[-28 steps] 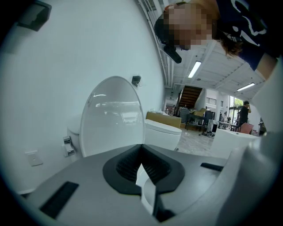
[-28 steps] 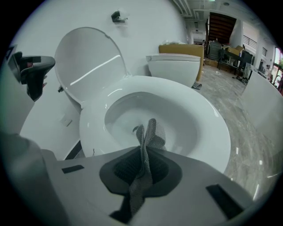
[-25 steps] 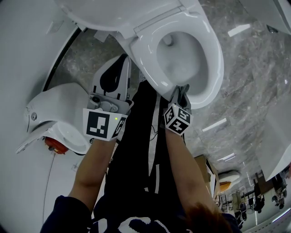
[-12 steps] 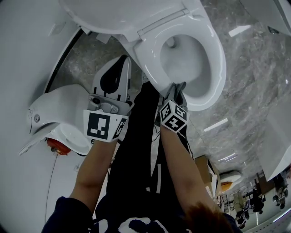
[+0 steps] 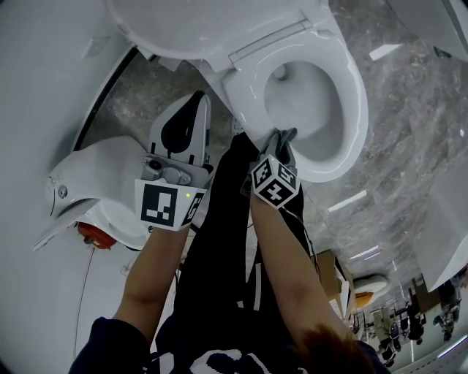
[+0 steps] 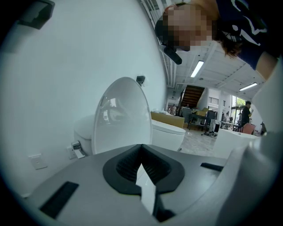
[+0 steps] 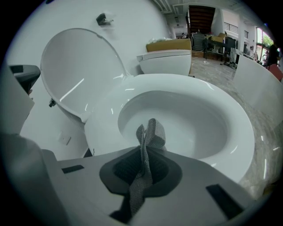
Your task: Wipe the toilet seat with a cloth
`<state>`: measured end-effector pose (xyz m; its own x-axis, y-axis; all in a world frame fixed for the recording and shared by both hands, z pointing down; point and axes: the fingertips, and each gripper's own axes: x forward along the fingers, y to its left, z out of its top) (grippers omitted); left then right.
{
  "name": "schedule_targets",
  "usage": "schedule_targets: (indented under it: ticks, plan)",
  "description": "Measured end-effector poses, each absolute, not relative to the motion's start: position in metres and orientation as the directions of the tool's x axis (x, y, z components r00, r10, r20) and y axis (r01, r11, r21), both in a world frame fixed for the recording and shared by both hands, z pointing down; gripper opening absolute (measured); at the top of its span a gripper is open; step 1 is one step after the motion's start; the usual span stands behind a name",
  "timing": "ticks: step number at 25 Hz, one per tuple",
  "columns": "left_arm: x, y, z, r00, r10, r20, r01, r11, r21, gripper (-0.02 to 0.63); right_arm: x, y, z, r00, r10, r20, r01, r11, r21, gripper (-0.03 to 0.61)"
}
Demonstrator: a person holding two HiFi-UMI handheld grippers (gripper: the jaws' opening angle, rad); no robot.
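The white toilet seat [image 5: 349, 88] rings the bowl at the upper middle of the head view, and its lid [image 5: 190, 22] stands open behind it. My right gripper [image 5: 282, 144] is shut on a grey mesh cloth [image 7: 148, 132] at the seat's near left rim. In the right gripper view the cloth sticks up out of my right gripper [image 7: 144, 152], just in front of the seat [image 7: 241, 121] and the lid [image 7: 75, 66]. My left gripper [image 5: 199, 98] is shut and holds nothing. It hovers over the floor left of the toilet, apart from it.
A second toilet [image 5: 95, 190] with a red part [image 5: 91, 234] stands at the left by the white wall. The left gripper [image 6: 141, 148] view shows another raised lid [image 6: 121, 114]. Grey marble floor [image 5: 409, 131] lies to the right. The person's dark-clothed legs are between the arms.
My right gripper has slid left along the seat's near rim with the cloth. The left gripper has hardly moved.
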<state>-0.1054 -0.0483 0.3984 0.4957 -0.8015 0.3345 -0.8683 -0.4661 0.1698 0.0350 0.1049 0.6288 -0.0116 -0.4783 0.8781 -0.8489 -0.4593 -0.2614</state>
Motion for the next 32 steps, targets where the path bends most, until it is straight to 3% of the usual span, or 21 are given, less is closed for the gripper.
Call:
schedule_targets:
  ticks: [12, 22, 32]
  plan:
    - [-0.121, -0.057, 0.398, 0.475, -0.814, 0.335, -0.88, -0.441, 0.175, 0.011, -0.006, 0.057, 0.625, -0.055, -0.502, 0.863, -0.834, -0.452, -0.316, 0.026]
    - [-0.128, -0.053, 0.404, 0.461, -0.818, 0.344, -0.887, -0.424, 0.182, 0.011, -0.032, 0.014, 0.62, -0.232, -0.549, 0.803, -0.926, -0.13, -0.356, 0.026]
    - [-0.126, -0.055, 0.404, 0.455, -0.822, 0.342, -0.891, -0.415, 0.186, 0.011, -0.045, -0.013, 0.614, -0.361, -0.584, 0.727, -0.9, 0.014, -0.436, 0.026]
